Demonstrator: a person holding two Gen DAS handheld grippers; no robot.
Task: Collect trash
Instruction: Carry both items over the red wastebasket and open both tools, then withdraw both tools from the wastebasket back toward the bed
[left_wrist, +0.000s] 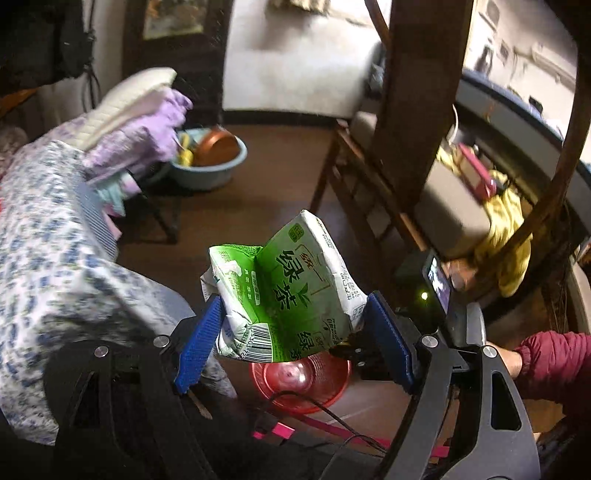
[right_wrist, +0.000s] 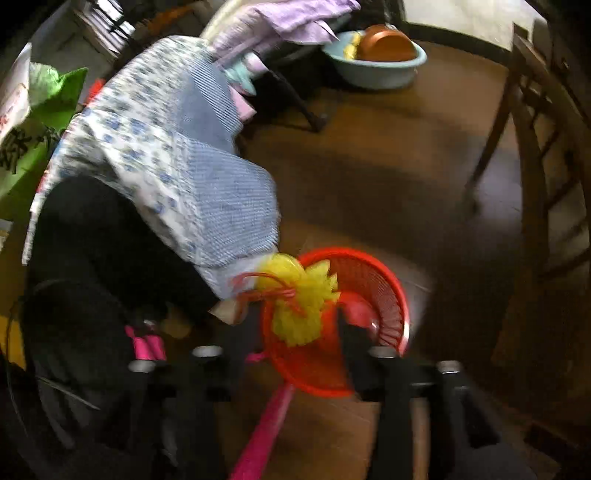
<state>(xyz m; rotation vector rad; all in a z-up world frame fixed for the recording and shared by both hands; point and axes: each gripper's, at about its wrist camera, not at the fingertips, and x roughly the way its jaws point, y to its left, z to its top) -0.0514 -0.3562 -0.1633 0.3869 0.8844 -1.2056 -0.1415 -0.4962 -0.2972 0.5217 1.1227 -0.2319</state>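
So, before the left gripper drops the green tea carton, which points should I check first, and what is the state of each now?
1. Green tea carton held between the left gripper fingers: ok.
2. Red basket lies under the carton: ok, seen just below it.
3. Carton is centred over the basket opening: cannot tell from this angle.
4. Red basket has room: ok; a yellow wad fills only part.
5. Right gripper holds the basket steady: cannot tell, the view is blurred.
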